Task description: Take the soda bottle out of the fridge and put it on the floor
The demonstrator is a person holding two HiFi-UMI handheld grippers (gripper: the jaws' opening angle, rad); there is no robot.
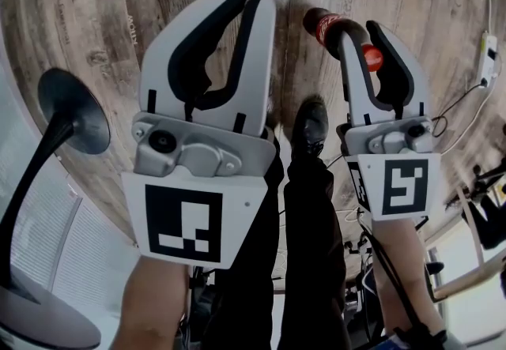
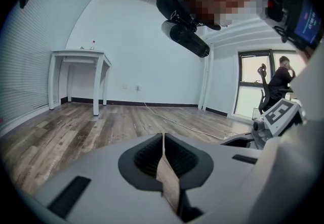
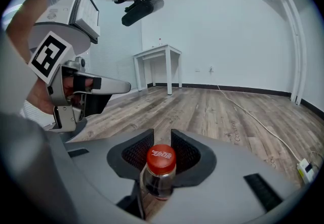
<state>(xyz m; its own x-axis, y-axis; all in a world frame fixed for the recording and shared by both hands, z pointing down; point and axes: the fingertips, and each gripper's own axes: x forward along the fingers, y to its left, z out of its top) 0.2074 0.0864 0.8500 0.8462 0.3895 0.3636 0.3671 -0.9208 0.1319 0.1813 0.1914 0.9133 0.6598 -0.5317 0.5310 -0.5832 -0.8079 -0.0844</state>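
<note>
Snugly, right fingers (image 3: 186, 151) on soda bottle (image 3: 160, 170) — left fingers (image 2: 186, 160) together.

- The wood floor (image 2: 101, 122) ahead of me lies bare and wide up to the far wall.
- A white counter (image 2: 78, 57) on thin legs stands against that wall, off to the left.
- A cable (image 2: 174, 122) trails flat across the boards.
- Close on the left, a black stand (image 1: 59, 127) with a round head crowds that side.
- The person's shoe (image 1: 309, 127) sits in the middle, and a plug block (image 1: 488, 56) lies on the right.
</note>
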